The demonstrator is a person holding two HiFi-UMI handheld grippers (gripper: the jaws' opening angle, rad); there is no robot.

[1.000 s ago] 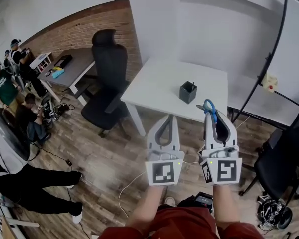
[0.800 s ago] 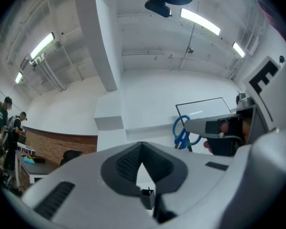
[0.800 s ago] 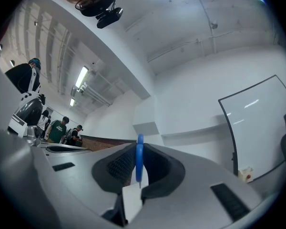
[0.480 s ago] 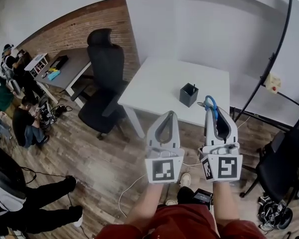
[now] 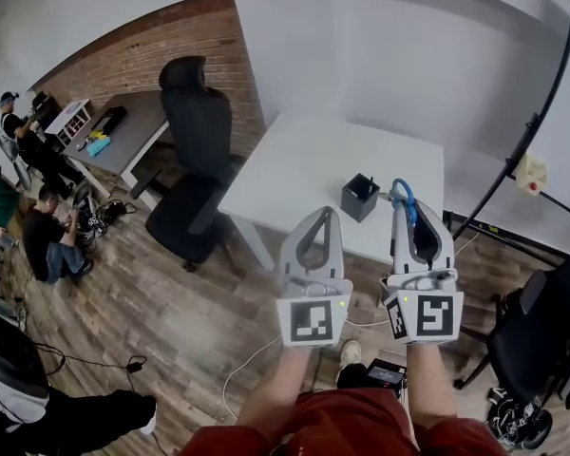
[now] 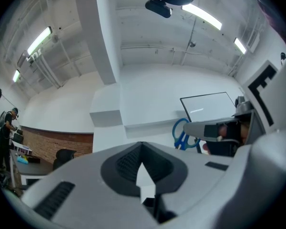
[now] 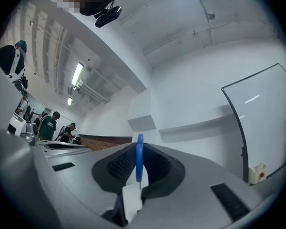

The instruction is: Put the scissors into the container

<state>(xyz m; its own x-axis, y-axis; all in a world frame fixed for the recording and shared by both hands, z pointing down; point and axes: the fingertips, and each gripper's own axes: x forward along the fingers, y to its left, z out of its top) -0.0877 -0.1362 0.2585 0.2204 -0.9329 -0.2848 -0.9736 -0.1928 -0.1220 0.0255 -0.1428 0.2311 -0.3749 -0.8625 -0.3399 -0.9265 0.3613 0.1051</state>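
A dark square container stands on the white table, near its front edge. My right gripper is held in the air just right of the container, shut on the scissors, whose blue handles stick out past the jaw tips. In the right gripper view the blue scissors stand edge-on between the pads. My left gripper hovers in front of the table edge, left of the container, shut with nothing in it. From the left gripper view the blue scissors show at the right.
A black office chair stands at the table's left side. A whiteboard on a stand is at the right, with another black chair below it. People sit and stand by a desk at far left. Cables lie on the wooden floor.
The table and container have come a little nearer and lower in the head view. Both grippers keep their pose, the scissors still held. The people at left have slid toward the edge.
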